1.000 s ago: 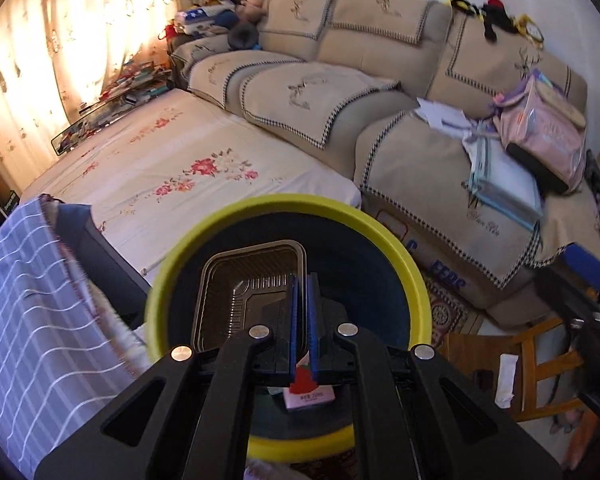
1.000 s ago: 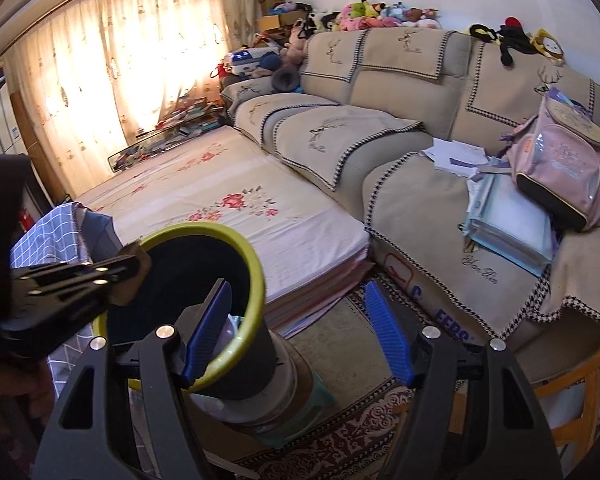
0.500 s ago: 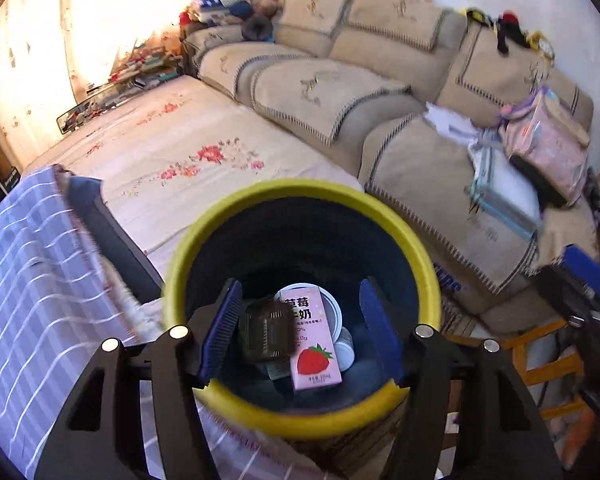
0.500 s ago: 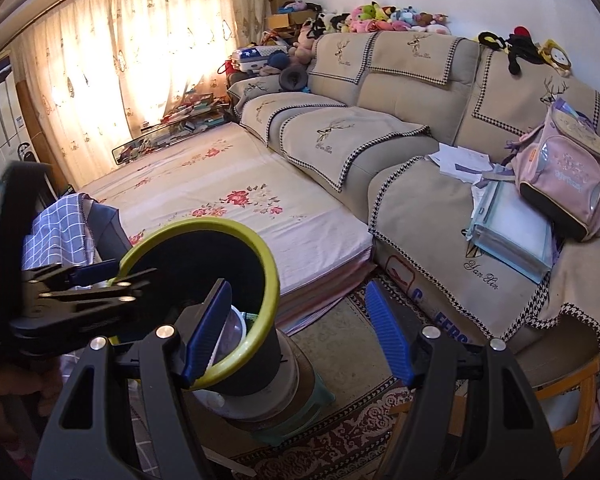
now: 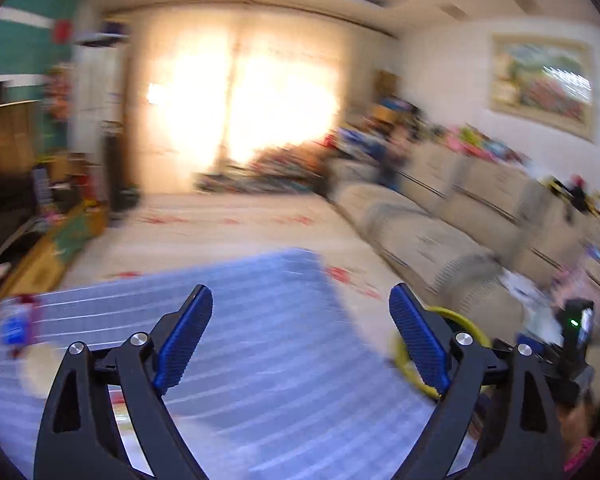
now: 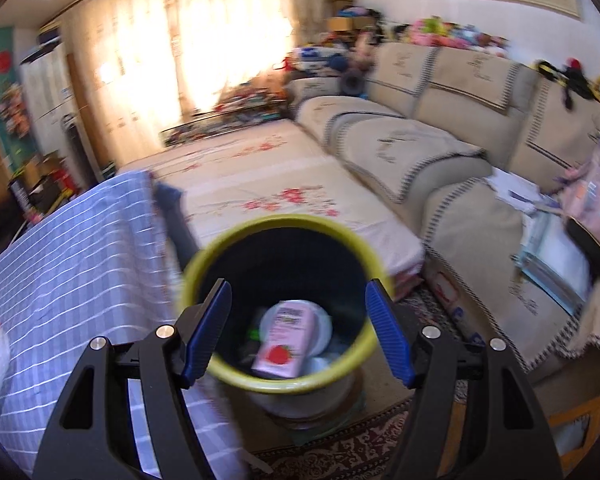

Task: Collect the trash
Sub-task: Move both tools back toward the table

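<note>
Since half a second ago the left gripper (image 5: 300,340) has swung away from the bin (image 5: 440,356) and now points across the blue checked cloth (image 5: 260,360) toward the bright curtains (image 5: 240,92), its view smeared with motion; the bin's yellow rim shows only low at its right, just behind the right finger (image 5: 416,340). Its jaws stand wide apart with nothing between them. Meanwhile the right gripper (image 6: 298,330) has come over the bin (image 6: 284,380) and looks down into it, jaws also wide and holding nothing, the rim framed between the two blue pads (image 6: 208,328). Inside lies a pink strawberry carton (image 6: 286,340) on a white lid (image 6: 320,328), below and between the fingers. The sofa (image 6: 440,152) runs along the right.
</note>
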{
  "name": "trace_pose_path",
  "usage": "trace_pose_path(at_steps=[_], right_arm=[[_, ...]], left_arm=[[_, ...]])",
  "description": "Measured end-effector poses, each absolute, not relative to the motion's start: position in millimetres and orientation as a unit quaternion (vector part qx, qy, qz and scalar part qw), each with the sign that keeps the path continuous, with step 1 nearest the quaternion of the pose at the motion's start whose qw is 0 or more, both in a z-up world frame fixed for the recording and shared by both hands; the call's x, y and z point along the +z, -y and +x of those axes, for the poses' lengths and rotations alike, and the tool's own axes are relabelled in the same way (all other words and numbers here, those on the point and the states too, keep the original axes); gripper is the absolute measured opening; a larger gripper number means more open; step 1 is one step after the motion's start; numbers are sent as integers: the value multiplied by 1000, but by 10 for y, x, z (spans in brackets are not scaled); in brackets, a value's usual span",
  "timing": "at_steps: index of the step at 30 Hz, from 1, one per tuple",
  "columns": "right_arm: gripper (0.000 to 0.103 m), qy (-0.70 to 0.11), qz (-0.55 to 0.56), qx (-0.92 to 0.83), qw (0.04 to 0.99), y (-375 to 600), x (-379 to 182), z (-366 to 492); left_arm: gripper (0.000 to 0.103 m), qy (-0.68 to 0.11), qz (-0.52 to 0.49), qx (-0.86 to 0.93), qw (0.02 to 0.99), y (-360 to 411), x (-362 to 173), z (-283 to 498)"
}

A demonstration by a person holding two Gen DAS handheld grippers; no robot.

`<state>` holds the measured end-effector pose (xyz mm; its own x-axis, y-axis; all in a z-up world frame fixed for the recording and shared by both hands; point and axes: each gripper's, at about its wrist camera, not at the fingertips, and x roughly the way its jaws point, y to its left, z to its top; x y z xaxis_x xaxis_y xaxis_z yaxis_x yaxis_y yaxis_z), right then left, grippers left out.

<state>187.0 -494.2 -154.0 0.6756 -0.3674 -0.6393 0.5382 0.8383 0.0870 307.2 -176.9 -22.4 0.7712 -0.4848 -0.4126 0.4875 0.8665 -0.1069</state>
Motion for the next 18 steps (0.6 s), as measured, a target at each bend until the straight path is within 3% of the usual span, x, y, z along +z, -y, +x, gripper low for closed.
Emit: trace_pose_path(at_steps=[9,18], right_arm=[[66,-347,60,-48,935,3490,-1448,2698],[66,-373,-1,182,910,2038,-1427,3164]], left_arm=[[90,-161,-32,-58,985,-14,-419,3215],[91,-160,-49,20,986,-579,-791,3414]])
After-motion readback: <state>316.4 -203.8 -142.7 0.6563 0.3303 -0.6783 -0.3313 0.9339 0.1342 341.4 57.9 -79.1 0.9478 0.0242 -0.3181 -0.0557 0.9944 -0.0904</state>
